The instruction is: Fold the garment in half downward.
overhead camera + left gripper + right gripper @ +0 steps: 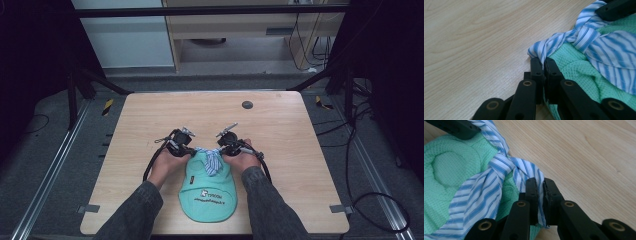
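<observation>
Item: green bib (pixel 207 192) with blue-striped ties (pixel 212 161), flat on the table (pixel 280 125) near its front edge, between the person's hands. Left gripper (pixel 543 62) clamped on one tie end, right gripper (pixel 540 185) clamped on the other, a knot (pixel 502 165) between them. Step in hand, by judgement: tightening the knot; next move calls for pulling both ends apart evenly.

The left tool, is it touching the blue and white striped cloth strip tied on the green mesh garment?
Touching. The left gripper view shows the left tool with its jaws shut on the blue and white striped cloth strip.
</observation>
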`<act>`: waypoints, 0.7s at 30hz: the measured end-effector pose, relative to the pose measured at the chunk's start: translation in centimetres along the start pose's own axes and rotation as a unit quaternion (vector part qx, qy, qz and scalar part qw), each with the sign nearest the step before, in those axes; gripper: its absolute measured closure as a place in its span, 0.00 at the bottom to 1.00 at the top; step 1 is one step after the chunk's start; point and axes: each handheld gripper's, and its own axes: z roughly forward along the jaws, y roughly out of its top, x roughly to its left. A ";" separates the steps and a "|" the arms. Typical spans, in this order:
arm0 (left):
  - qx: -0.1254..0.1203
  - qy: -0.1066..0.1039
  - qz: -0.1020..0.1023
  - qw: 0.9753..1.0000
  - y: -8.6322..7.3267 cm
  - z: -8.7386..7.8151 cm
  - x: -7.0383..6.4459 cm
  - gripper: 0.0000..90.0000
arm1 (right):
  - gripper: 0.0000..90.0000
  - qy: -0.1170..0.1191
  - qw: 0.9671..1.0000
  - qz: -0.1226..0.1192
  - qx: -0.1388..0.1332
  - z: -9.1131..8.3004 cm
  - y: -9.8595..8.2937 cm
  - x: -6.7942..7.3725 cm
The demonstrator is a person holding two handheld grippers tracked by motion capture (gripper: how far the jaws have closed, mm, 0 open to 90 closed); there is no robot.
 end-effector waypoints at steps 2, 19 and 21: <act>-0.001 0.000 0.004 1.000 0.1 -0.3 -0.1 0.97 | 0.92 0.001 1.000 -0.004 -0.004 -0.4 0.1 0.0; -0.024 -0.004 0.032 0.999 0.8 -2.5 -0.8 0.97 | 0.93 0.000 0.998 -0.050 -0.039 -2.9 0.0 0.1; -0.025 -0.005 0.035 0.999 0.9 -2.7 -0.9 0.97 | 0.93 0.001 0.998 -0.052 -0.041 -3.2 0.0 0.0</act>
